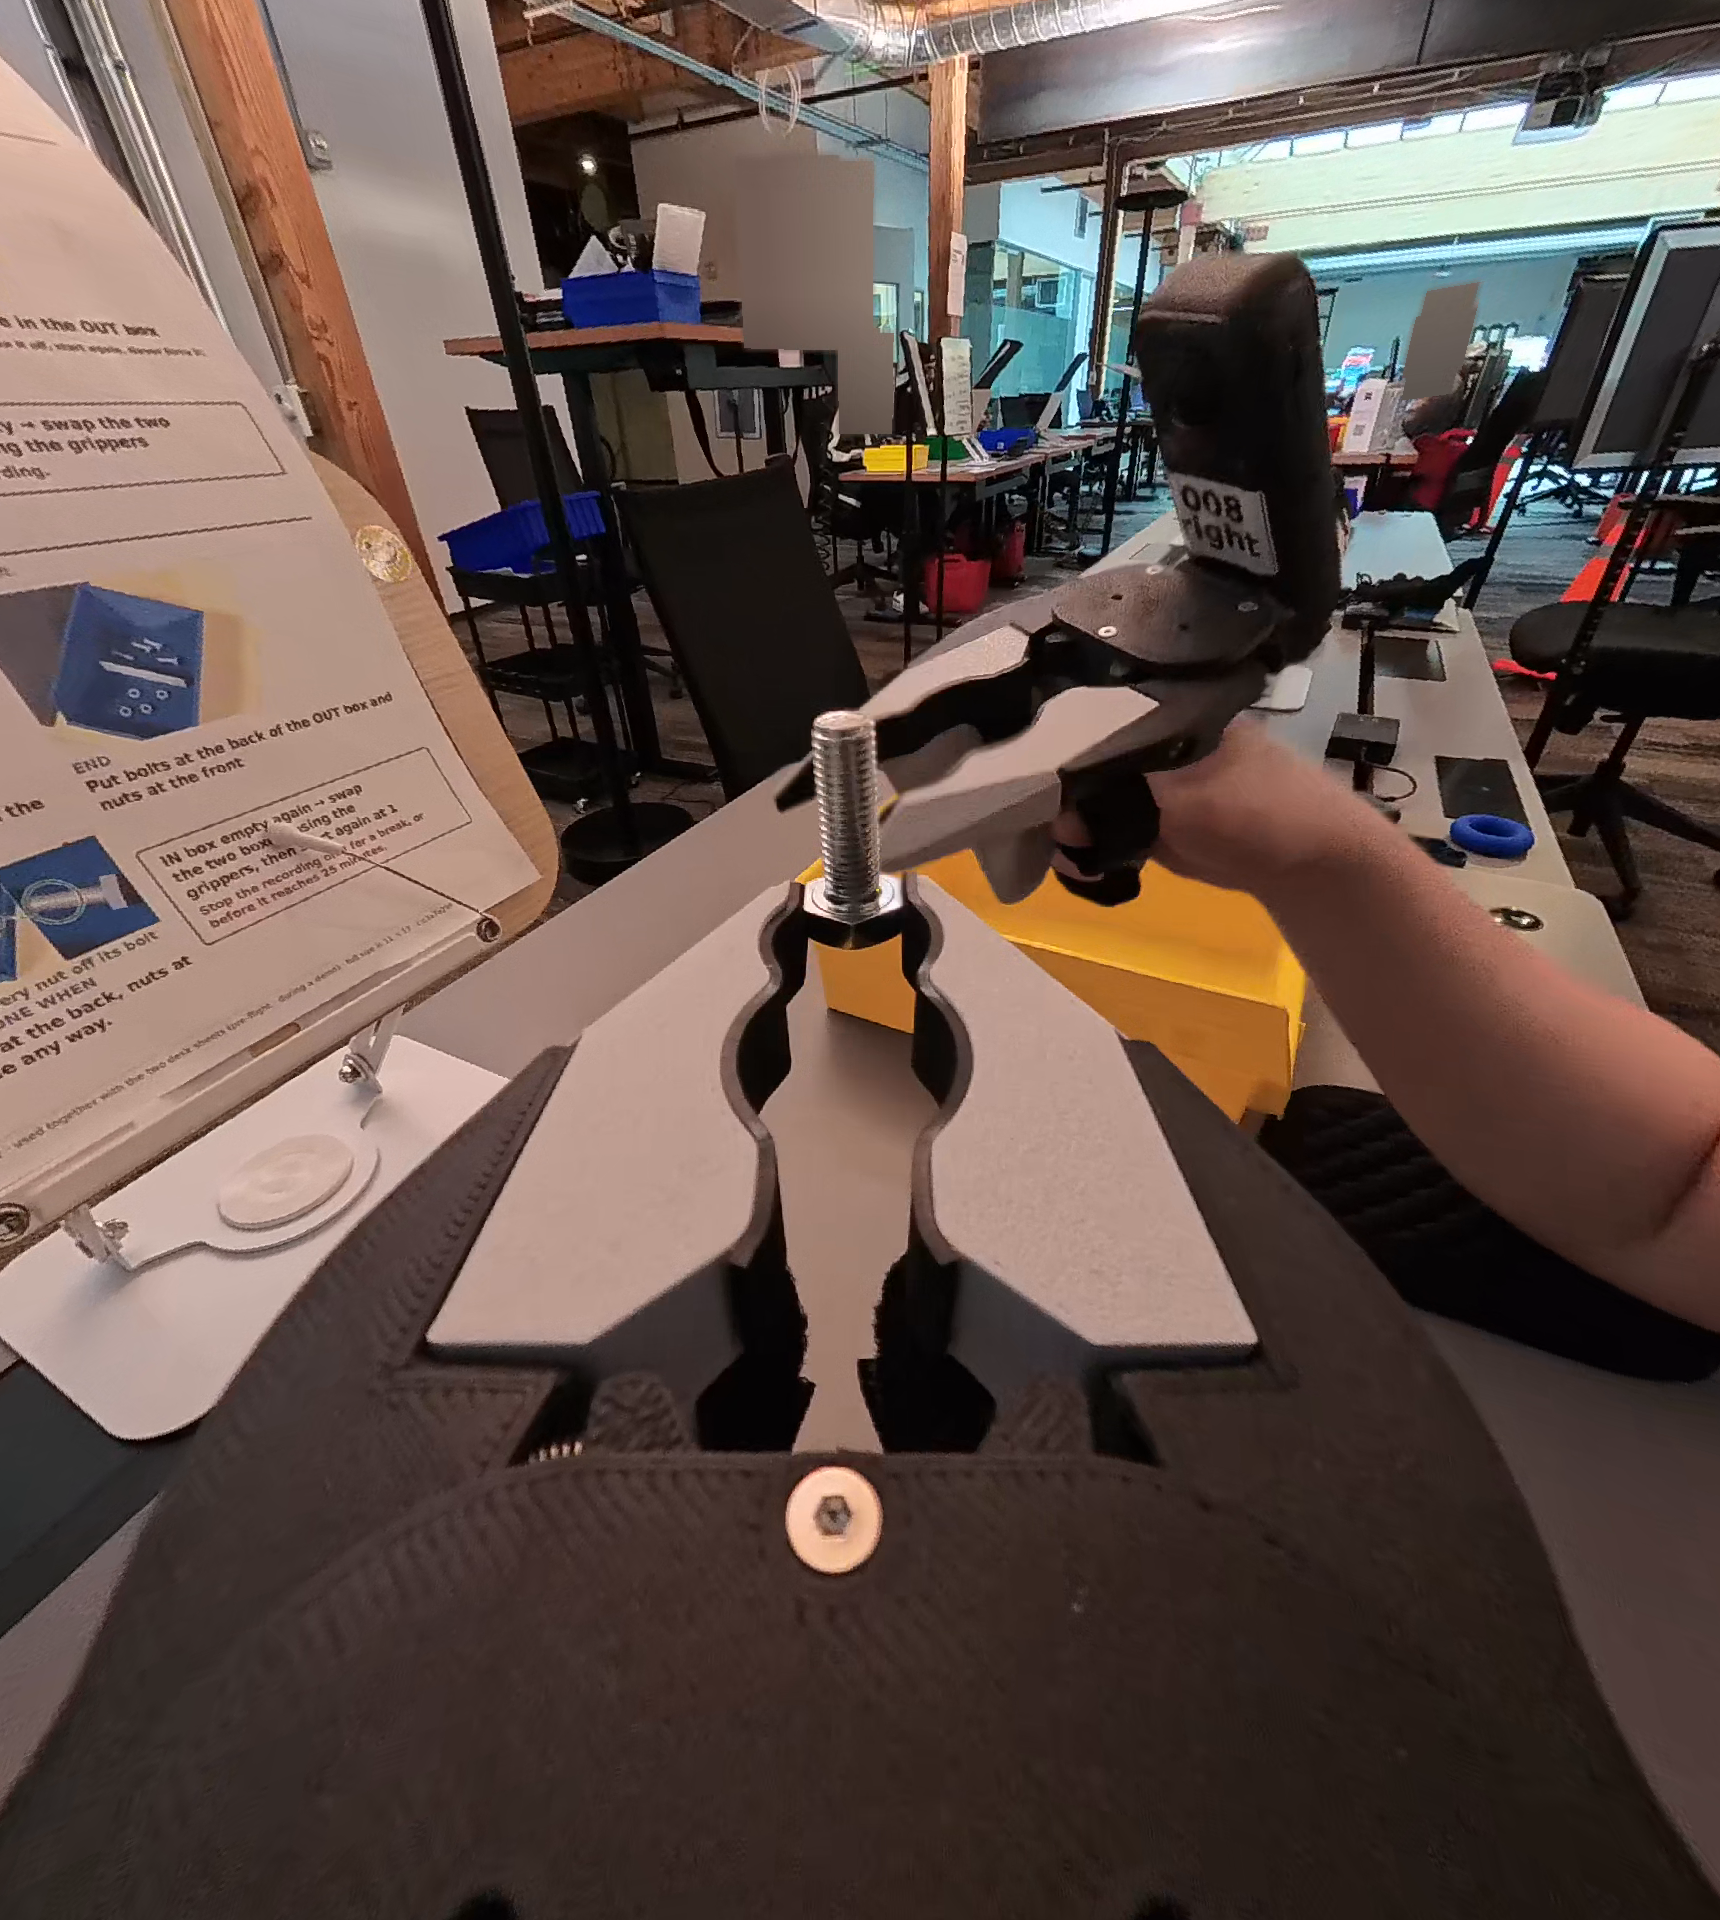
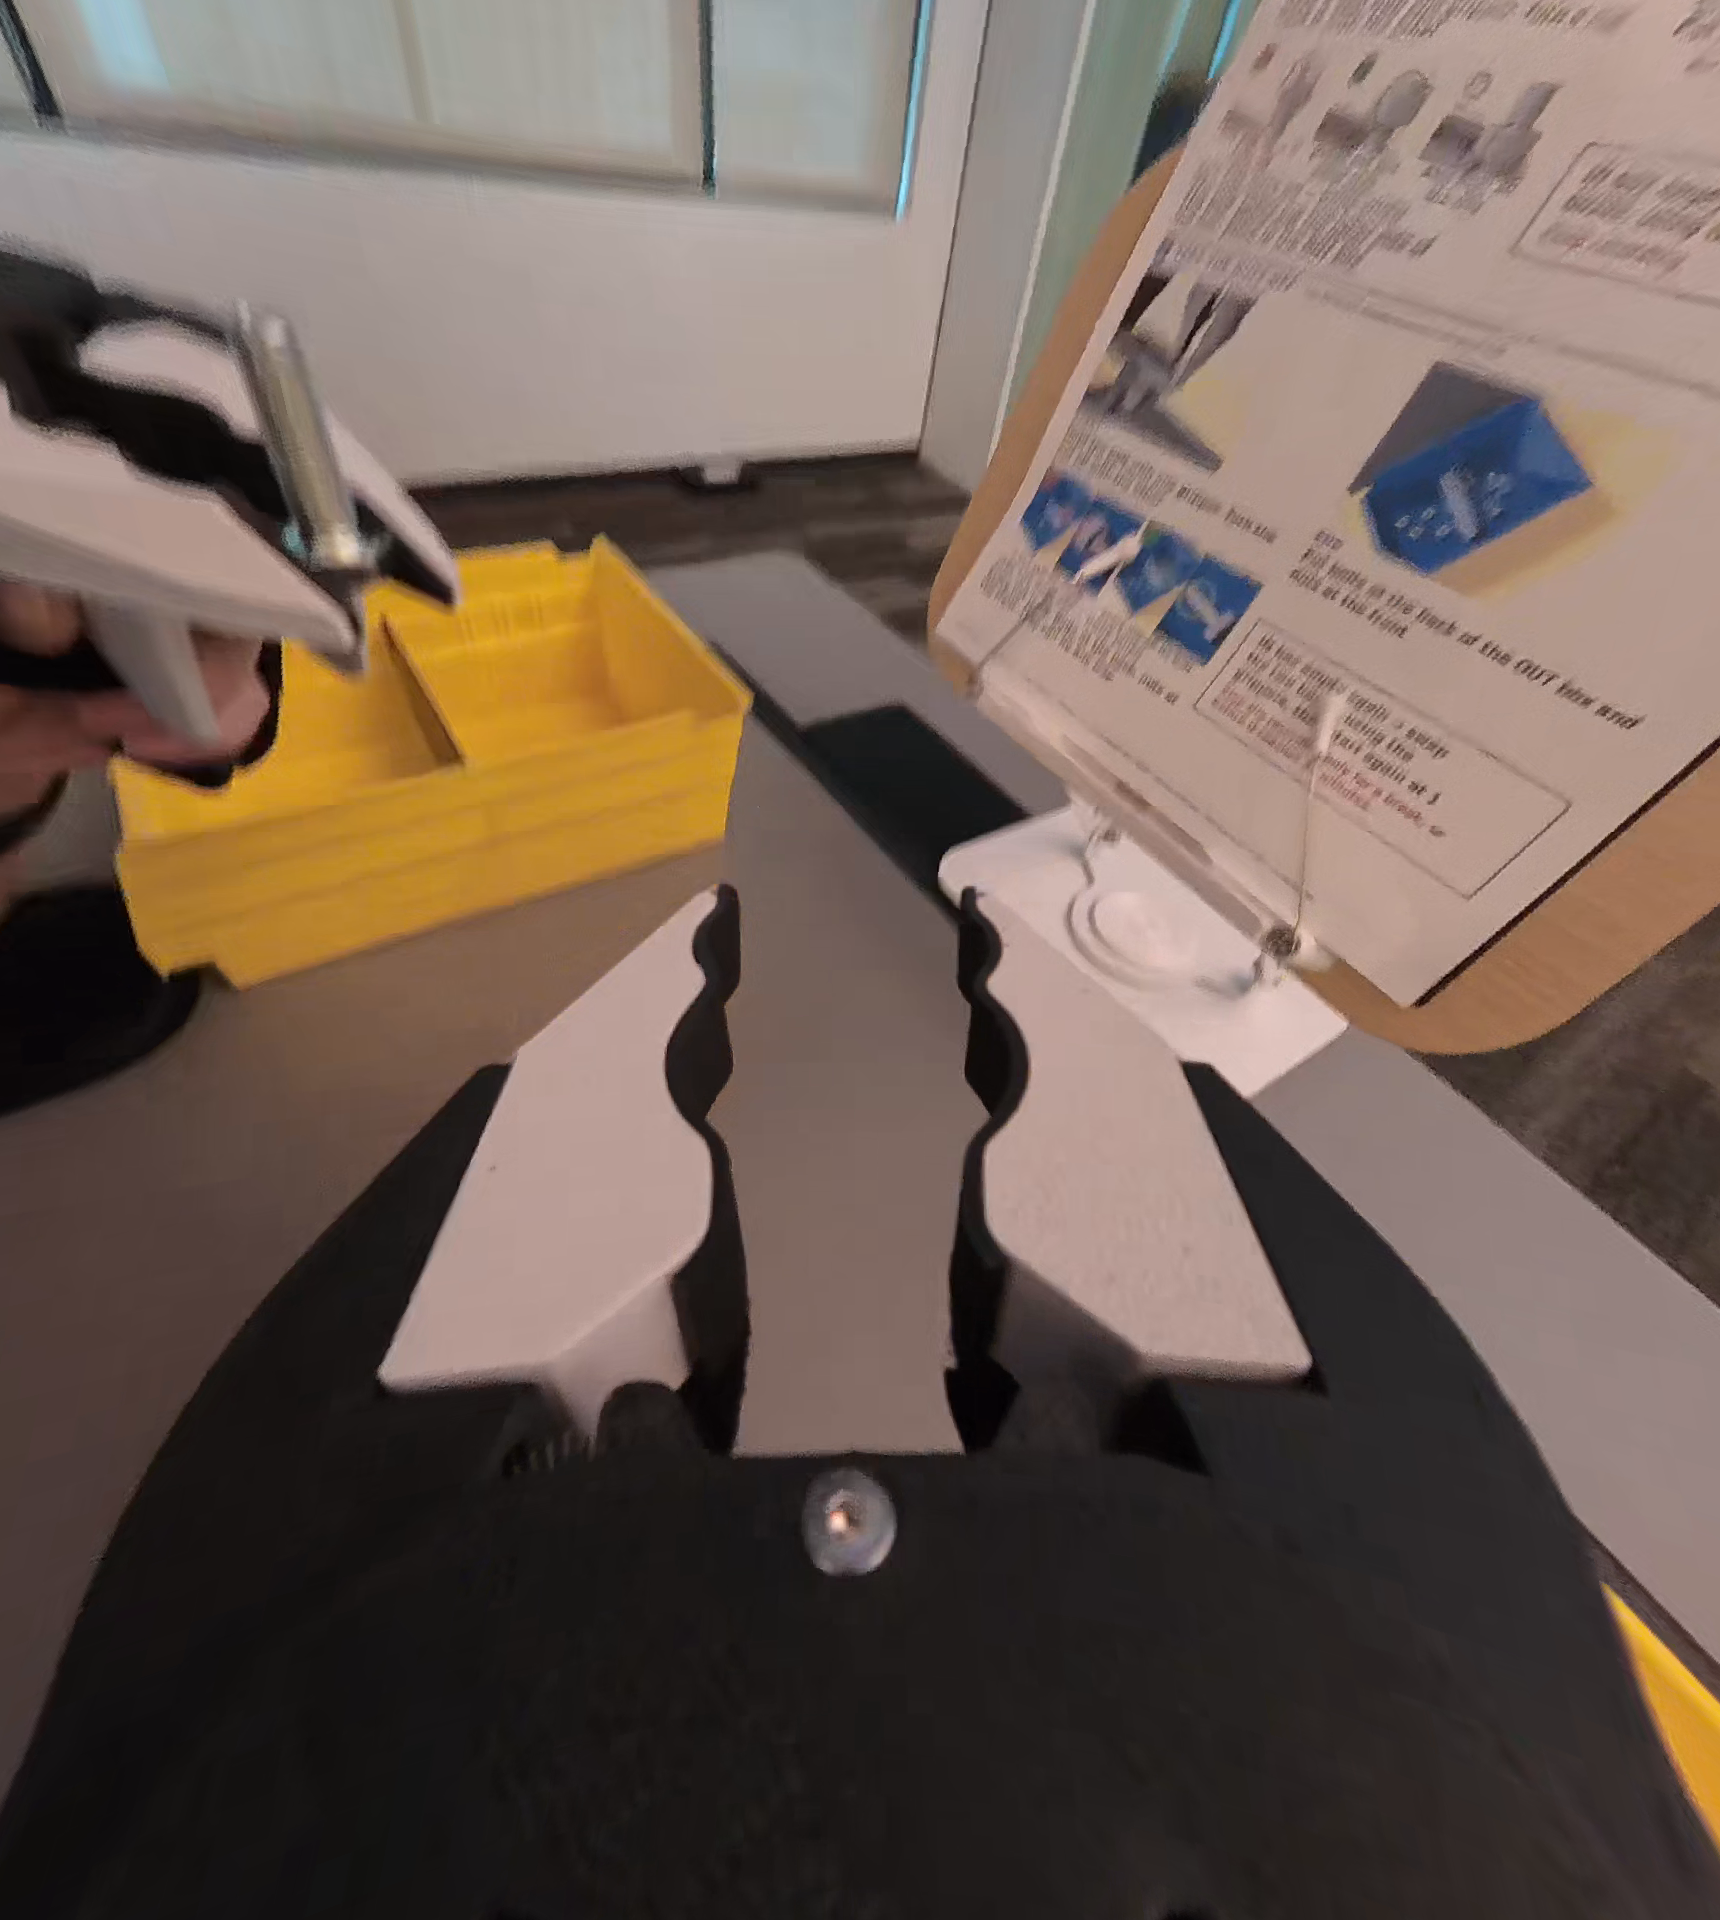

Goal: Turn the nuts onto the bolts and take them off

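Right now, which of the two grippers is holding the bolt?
The left gripper. It is shut on the bolt by its hex head, thread pointing up. The right gripper is open and holds nothing.

Room bright, even daylight from far windows (image 1: 1458,223). Left wrist view sharp; strong fisheye bending at edges. Right wrist view motion-blurred throughout, instruction sheet (image 2: 1407,436) smeared. Soft shadows on bench (image 2: 835,727).

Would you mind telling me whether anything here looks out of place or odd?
Nothing stands out. The left tongs hold the bolt upright by its head, the right tongs are open and empty, and the yellow bin sits squarely.
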`<control>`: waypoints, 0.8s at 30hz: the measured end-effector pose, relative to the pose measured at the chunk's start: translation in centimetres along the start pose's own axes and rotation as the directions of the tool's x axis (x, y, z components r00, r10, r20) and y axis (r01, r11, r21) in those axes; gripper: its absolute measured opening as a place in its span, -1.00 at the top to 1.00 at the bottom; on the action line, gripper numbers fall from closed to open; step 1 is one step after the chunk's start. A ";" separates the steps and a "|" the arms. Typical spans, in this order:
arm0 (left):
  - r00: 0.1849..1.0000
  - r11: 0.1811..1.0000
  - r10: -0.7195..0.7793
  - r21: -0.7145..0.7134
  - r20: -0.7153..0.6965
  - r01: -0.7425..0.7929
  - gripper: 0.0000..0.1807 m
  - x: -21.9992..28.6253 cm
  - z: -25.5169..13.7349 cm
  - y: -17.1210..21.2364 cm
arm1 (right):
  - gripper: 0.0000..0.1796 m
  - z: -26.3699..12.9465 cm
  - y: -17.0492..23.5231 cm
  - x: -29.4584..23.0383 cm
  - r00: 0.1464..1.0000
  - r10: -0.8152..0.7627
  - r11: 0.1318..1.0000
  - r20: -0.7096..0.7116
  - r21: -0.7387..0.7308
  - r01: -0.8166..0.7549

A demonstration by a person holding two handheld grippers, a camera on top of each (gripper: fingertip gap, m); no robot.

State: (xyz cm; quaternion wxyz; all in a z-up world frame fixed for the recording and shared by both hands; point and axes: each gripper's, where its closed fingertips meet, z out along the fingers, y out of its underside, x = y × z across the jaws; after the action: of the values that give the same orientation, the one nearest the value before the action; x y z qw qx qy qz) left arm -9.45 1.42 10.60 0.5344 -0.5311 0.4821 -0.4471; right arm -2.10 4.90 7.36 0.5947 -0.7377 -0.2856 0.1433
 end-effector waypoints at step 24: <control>0.997 0.995 0.027 0.097 -0.076 -0.019 0.82 2.2 -3.5 -4.5 | 0.71 -10.8 24.6 -11.4 0.933 -0.077 0.372 0.351 -0.858 0.354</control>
State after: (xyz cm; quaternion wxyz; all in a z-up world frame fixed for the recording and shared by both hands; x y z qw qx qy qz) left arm -12.46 -1.37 15.16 0.5453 -0.4816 0.4865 -0.4838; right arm 0.99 -13.61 -14.93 0.0676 -0.8719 -0.4844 -0.0230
